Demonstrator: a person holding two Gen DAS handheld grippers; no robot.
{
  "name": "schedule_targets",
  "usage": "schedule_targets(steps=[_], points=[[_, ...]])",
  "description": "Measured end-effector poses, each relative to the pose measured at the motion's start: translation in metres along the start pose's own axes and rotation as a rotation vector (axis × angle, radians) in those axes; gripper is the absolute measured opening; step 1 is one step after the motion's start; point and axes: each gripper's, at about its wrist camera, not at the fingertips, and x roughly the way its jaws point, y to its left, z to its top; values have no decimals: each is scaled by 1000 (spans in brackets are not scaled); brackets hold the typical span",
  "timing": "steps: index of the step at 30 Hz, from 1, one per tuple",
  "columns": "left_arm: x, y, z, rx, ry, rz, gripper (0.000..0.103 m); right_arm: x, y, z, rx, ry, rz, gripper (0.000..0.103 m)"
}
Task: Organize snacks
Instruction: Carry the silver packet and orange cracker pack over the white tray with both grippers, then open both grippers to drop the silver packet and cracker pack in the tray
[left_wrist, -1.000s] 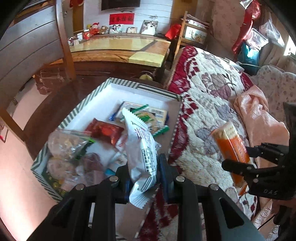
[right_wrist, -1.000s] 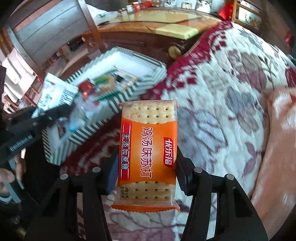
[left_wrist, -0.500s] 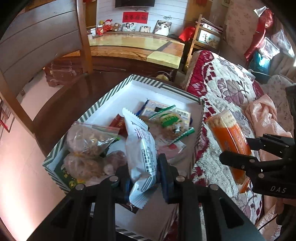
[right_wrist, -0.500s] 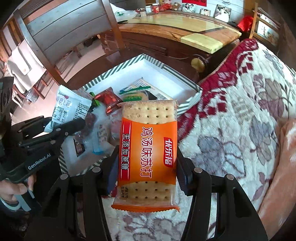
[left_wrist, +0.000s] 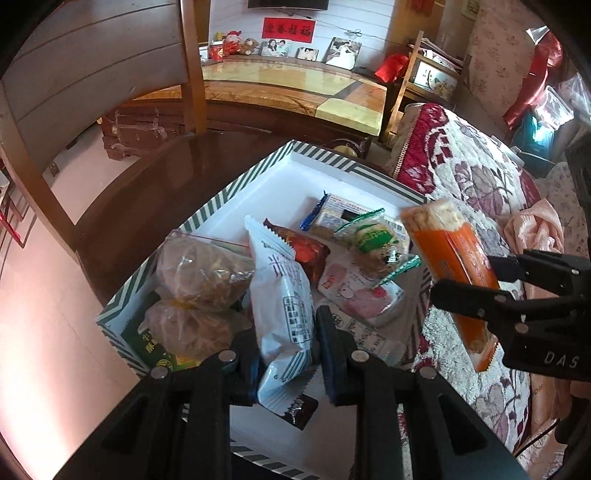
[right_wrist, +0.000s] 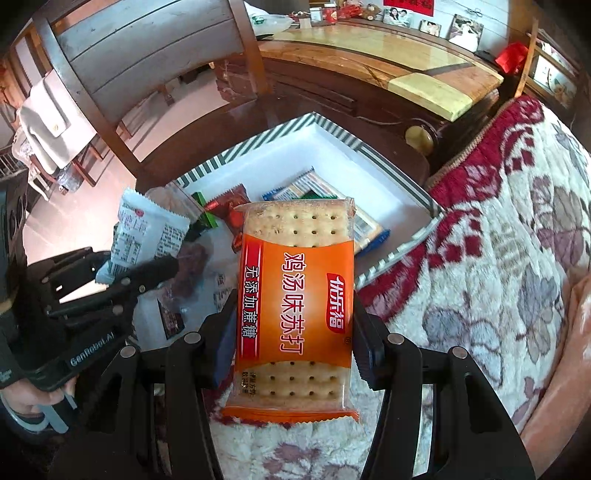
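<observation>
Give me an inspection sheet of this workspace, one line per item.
Surface: floral blanket beside a dark wooden table.
Job's things: striped box on the table holds mixed snacks, among them a red packet and bagged nuts; orange cracker pack and white snack pouch are held above it.
Clutter: pink cloth on the blanket.
Grippers: left gripper jaws shut on the white snack pouch; right gripper jaws shut on the orange cracker pack.
Cables: nothing seen.
Surroundings: wooden chair, marble-topped cabinet with photo frames.
</observation>
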Motion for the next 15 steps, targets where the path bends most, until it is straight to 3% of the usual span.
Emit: schedule_targets(steps=[15], points=[[10,10,2,-17,17,2,27,43,21,26,-33,58,32,53]])
